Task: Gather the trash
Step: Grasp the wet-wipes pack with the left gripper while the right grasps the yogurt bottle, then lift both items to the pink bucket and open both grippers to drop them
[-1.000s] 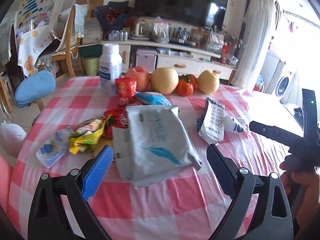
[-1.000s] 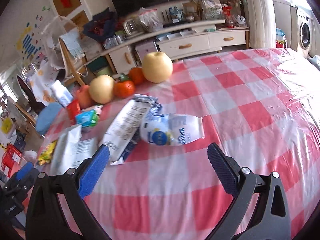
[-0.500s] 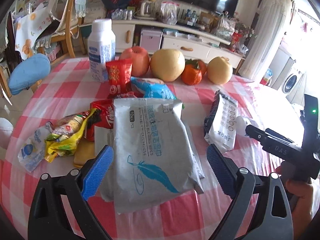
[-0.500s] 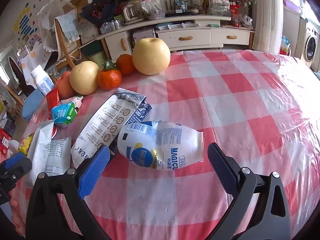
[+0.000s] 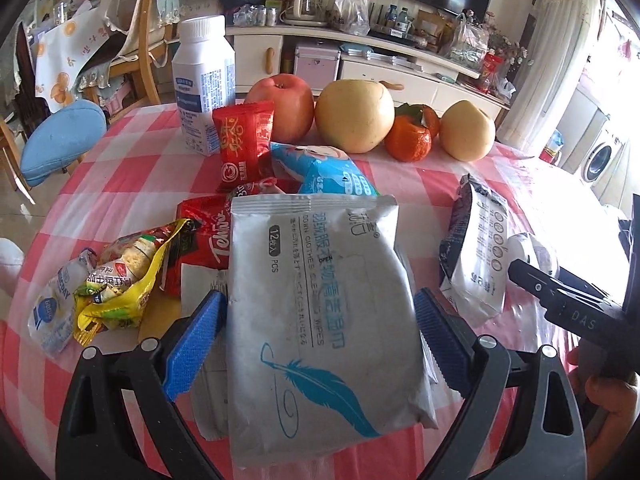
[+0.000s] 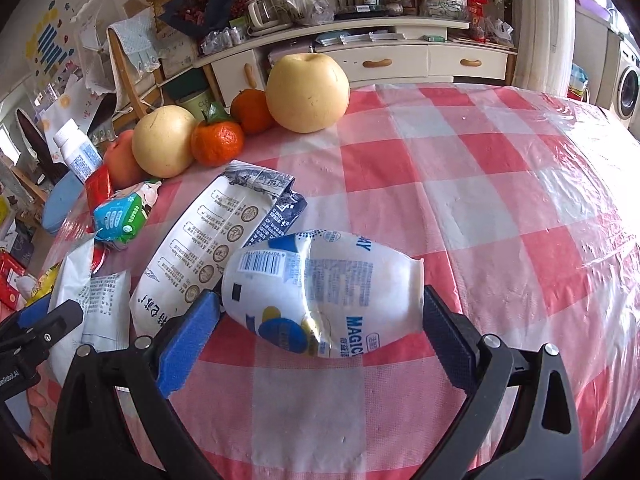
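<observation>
On the checked table (image 6: pixel 460 168), fruit lining its far edge, a grey wipes pouch (image 5: pixel 320 300) lies between the spread left gripper (image 5: pixel 316 344), and a crushed white bottle (image 6: pixel 324 292), contents hidden, lies on its side between the spread right gripper (image 6: pixel 320 340).

On the table (image 5: pixel 132 168), the wipes pack (image 5: pixel 320 304) lies nearest in the left wrist view, overlapping snack wrappers (image 5: pixel 120 276) on its left. Behind it stands a row: bottle (image 5: pixel 204 84), apple (image 5: pixel 282 106), pear (image 5: pixel 354 116), tangerines (image 5: pixel 410 140), second pear (image 5: pixel 466 130). In the right wrist view, a crushed bottle (image 6: pixel 324 292) lies just right of a flat carton (image 6: pixel 212 240).
</observation>
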A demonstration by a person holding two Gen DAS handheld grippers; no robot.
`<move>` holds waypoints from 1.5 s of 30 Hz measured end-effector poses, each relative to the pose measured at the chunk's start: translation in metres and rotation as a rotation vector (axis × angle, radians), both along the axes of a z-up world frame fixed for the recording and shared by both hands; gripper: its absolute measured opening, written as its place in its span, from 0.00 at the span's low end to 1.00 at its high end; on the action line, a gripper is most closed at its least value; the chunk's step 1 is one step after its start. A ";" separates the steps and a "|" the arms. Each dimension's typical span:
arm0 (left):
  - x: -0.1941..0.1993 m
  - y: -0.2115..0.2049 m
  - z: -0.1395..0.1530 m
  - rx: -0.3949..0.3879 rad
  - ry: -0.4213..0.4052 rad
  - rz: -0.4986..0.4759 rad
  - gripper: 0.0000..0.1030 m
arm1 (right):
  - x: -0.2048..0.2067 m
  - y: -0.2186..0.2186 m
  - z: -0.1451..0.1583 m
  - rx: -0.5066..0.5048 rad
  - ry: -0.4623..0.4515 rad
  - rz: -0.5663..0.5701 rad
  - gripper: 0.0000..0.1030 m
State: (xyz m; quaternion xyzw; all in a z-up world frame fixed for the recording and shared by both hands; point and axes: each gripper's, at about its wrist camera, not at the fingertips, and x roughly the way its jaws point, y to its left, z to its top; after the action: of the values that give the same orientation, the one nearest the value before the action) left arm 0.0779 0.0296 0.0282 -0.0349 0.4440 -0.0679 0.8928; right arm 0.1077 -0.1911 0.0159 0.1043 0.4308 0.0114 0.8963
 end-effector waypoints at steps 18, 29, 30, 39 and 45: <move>-0.016 0.004 0.003 0.003 -0.010 0.007 0.68 | -0.014 -0.006 0.012 0.012 -0.051 0.014 0.89; -0.046 0.018 0.020 -0.063 -0.048 0.018 0.67 | -0.032 -0.003 0.027 0.040 -0.099 0.035 0.89; -0.048 0.019 0.022 -0.066 -0.052 0.019 0.67 | -0.034 -0.002 0.029 0.039 -0.106 0.040 0.89; -0.076 0.039 0.039 -0.103 -0.101 0.037 0.67 | -0.053 0.010 0.039 0.029 -0.143 0.069 0.89; -0.096 0.063 0.046 -0.146 -0.139 0.064 0.67 | -0.066 0.020 0.043 0.024 -0.155 0.080 0.89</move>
State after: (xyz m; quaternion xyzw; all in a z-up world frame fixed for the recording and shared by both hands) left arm -0.0181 0.0930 0.0741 -0.1091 0.3733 -0.0739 0.9183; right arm 0.0413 -0.1713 0.0594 0.0966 0.3637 0.0604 0.9245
